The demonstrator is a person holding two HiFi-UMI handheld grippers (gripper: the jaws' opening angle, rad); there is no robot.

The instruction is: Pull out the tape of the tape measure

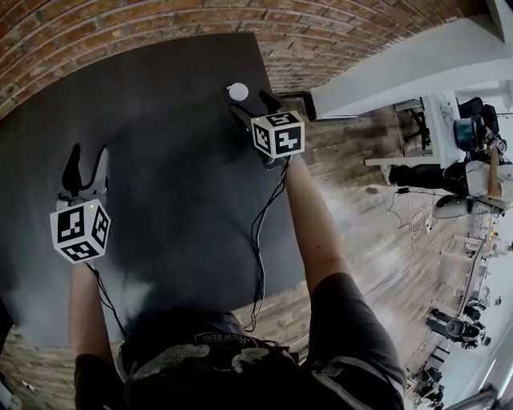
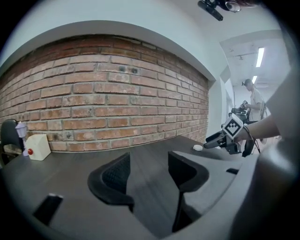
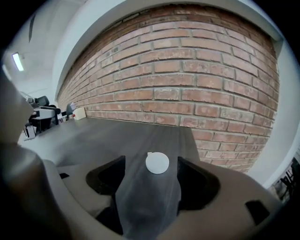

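Both forearms stretch forward from the body. The right arm (image 1: 317, 232) reaches well out to the table's far right corner; the left arm (image 1: 86, 308) sits closer in, over the table's left side.

Left gripper (image 1: 88, 156): jaws apart, only bare table between them, nothing gripped. It points slightly downward.

Right gripper (image 1: 251, 104): jaws apart, tilted down toward the tabletop. In the right gripper view the tape measure (image 3: 157, 162), a small white round case, lies on the table just ahead of the tips, in line with the gap between them. Pads are not on it.

The tape measure sits near the far edge of the table, close to the corner and the wall. No tape shows drawn out.

Cables (image 1: 258, 240) trail from the grippers back to the body.

Table (image 1: 168, 200): dark, matte, wood-grained. A white box (image 2: 38, 146) stands far off at its left end.

Wall (image 1: 160, 20): red brick, directly behind the table. Floor (image 1: 361, 216): wood planks at right. Desks and chairs stand beyond. A person (image 2: 255, 101) stands in the background under ceiling strip lights (image 2: 260, 56).
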